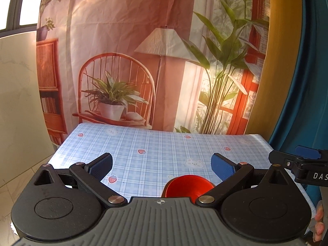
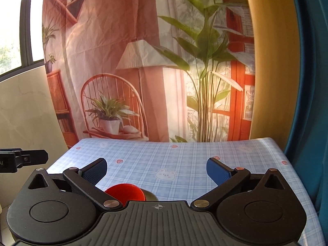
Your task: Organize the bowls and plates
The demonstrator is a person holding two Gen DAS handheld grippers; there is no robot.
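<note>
Two hand-held grippers [image 1: 162, 167] [image 2: 156, 171] spread wide, empty, red bowl [image 1: 187, 186] low beneath them

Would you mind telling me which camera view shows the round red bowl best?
The left wrist view: the round red bowl shows its rim and outer wall between the open fingers. The right wrist view shows it too, but the gripper's linkage and body hide more of it.

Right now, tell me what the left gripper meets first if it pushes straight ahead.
Probably the checked tablecloth. The left gripper is open and empty, aimed over the red bowl below; depth is unclear.
</note>
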